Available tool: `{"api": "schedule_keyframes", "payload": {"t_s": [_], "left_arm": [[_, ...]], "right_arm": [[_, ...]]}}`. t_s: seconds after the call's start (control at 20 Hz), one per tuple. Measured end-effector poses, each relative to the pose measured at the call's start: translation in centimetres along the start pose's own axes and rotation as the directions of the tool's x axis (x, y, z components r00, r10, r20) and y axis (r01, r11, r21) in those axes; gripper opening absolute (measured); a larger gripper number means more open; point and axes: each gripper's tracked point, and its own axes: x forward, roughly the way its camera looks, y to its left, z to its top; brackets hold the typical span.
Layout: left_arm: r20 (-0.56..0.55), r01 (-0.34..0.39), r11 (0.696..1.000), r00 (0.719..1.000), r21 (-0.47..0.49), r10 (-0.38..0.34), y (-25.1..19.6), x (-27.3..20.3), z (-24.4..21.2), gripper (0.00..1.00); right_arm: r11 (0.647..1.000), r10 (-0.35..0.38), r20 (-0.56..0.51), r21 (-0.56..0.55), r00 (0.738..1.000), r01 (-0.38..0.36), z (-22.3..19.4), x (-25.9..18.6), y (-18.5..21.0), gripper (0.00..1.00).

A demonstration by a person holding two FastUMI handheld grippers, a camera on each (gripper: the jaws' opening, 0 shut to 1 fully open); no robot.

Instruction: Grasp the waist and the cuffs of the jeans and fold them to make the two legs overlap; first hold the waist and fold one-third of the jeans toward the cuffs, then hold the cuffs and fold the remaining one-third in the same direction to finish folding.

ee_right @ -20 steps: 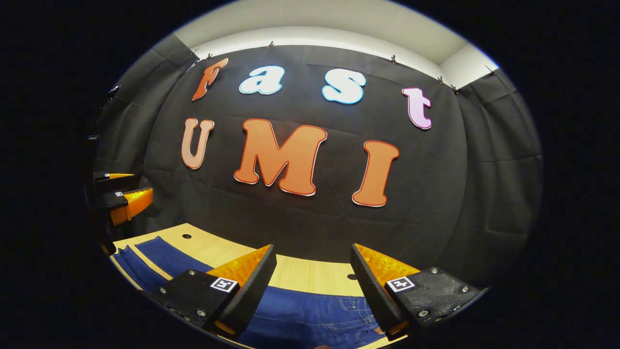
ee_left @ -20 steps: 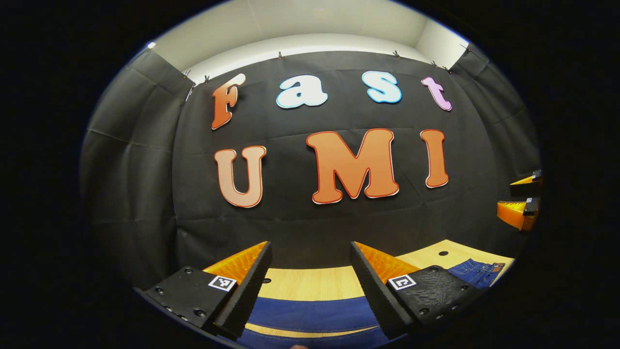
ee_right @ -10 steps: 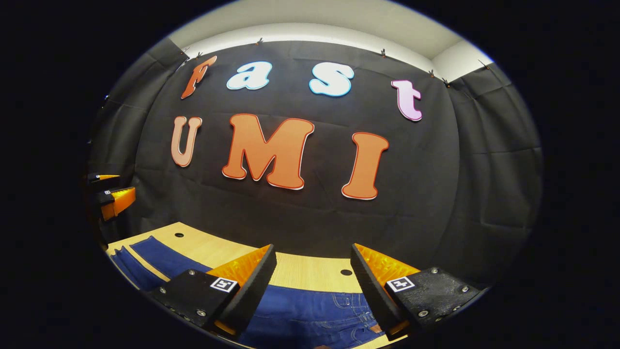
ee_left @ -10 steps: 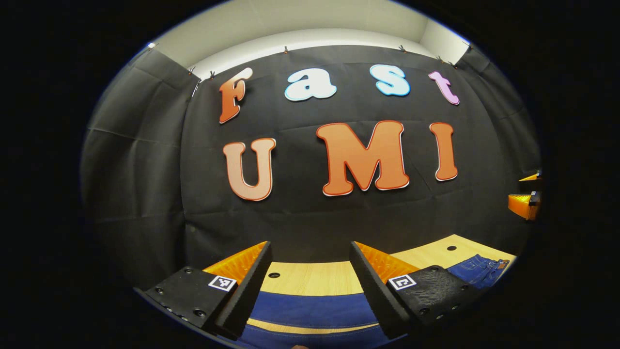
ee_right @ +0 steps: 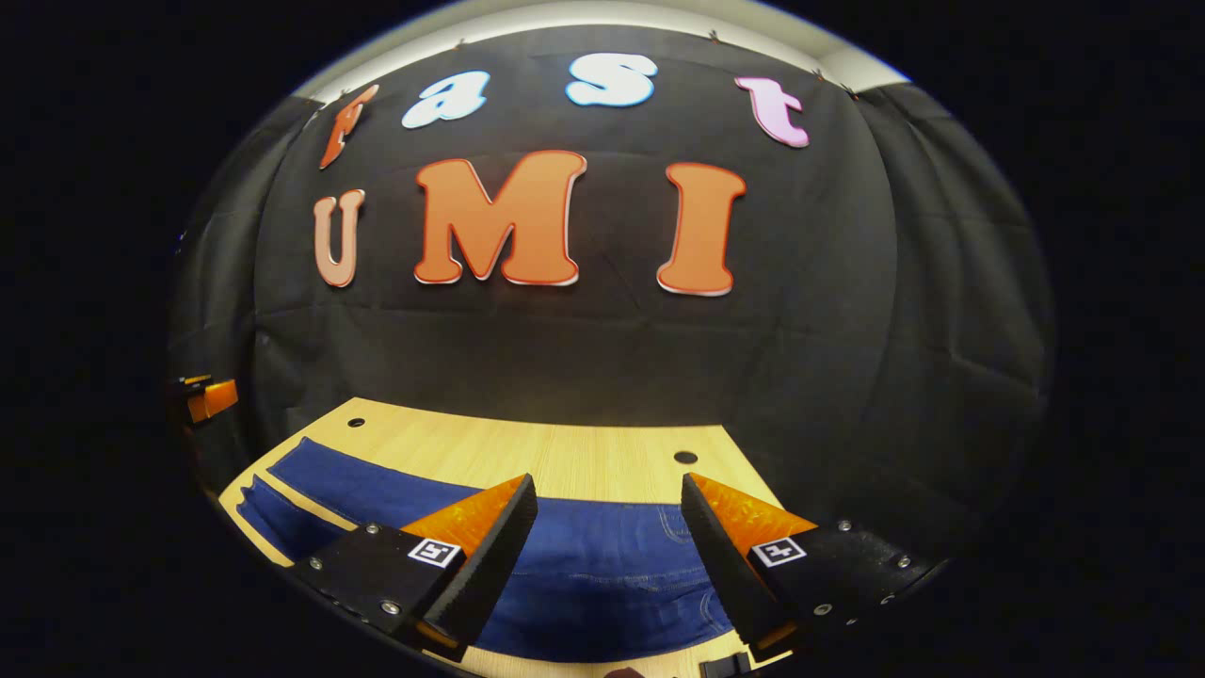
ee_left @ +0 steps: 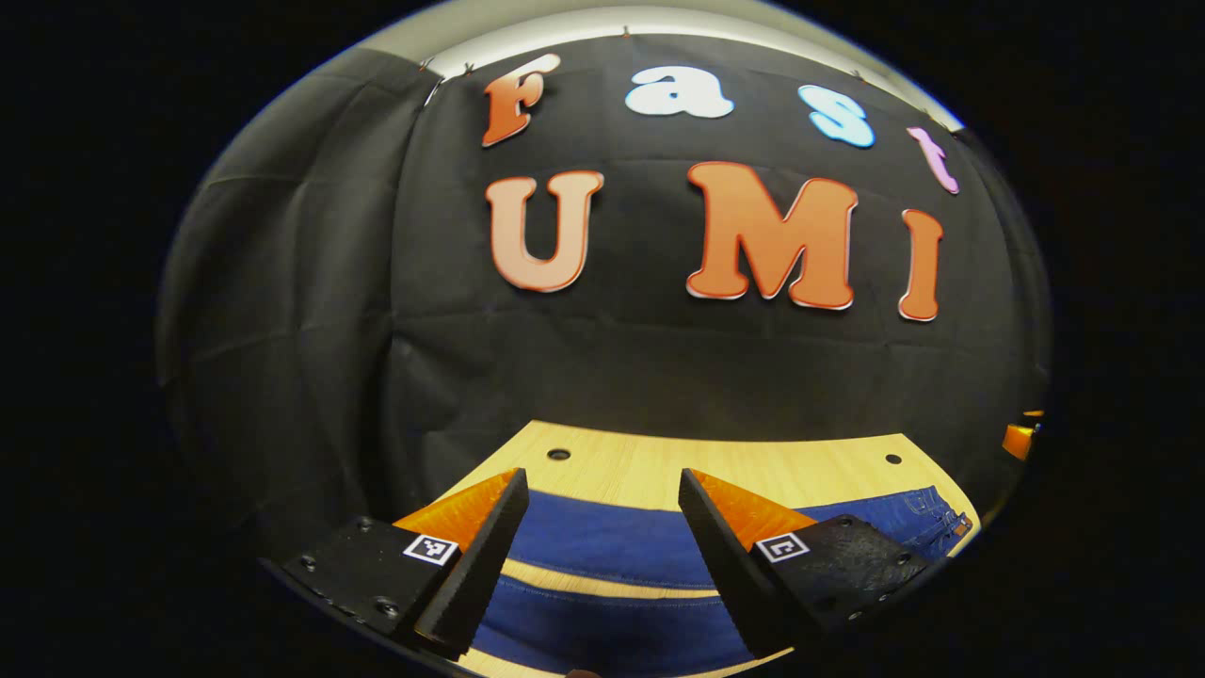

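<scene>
Jeans (ee_right: 602,574) laid flat on bench (ee_right: 527,452), legs apart, cuffs at 9 o'clock in right gripper view; no fold made. Left gripper (ee_left: 602,556) and right gripper (ee_right: 607,556) held apart, empty, above denim; all folds left

**Two gripper cams, both low over table, facing back wall**

Left gripper view rides the left gripper (ee_left: 602,546), looks forward and slightly down, close above the light wooden table (ee_left: 659,466) and the spread dark blue denim jeans (ee_left: 602,541), leg end. Right gripper view rides the right gripper (ee_right: 607,551), same forward tilt, close over the jeans' (ee_right: 602,565) waist end on the table (ee_right: 527,452). Both face the black cloth back wall (ee_left: 612,377). Shared: wall, table top, jeans; each catches the other gripper at its frame edge.
</scene>
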Motion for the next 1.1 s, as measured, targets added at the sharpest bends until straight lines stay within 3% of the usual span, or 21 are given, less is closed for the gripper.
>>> {"api": "schedule_keyframes", "payload": {"t_s": [0.15, 0.3, 0.5, 0.65, 0.9, 1.1], "left_arm": [[-0.103, -0.061, 0.993, 0.993, -0.097, 0.051, 3.0, -0.3, -2.8, 0.99], [-0.242, -0.137, 0.960, 0.967, -0.245, 0.076, 5.4, -0.4, -6.7, 0.98], [-0.426, -0.284, 0.884, 0.898, -0.371, 0.110, 9.1, -1.9, -12.0, 0.96], [-0.513, -0.351, 0.835, 0.853, -0.425, 0.098, 11.7, -2.5, -14.6, 0.98], [-0.653, -0.476, 0.723, 0.756, -0.501, 0.047, 16.7, -3.3, -19.2, 0.98], [-0.733, -0.551, 0.616, 0.677, -0.563, -0.064, 18.2, -3.8, -23.4, 0.98]], "right_arm": [[0.998, 0.006, -0.066, 0.057, 0.998, -0.003, -1.5, 1.2, -1.6, 0.96], [0.996, 0.012, -0.138, 0.091, 0.990, 0.000, -3.8, 1.4, -3.9, 0.97], [0.986, 0.042, -0.273, 0.167, 0.961, 0.004, -7.2, 1.2, -6.3, 0.96], [0.979, 0.039, -0.349, 0.199, 0.936, 0.033, -9.1, 1.3, -7.6, 0.96], [0.958, 0.024, -0.424, 0.270, 0.905, 0.100, -10.9, 2.1, -7.2, 0.96], [0.938, -0.012, -0.502, 0.293, 0.865, 0.183, -13.1, 2.5, -6.9, 0.97]]}}
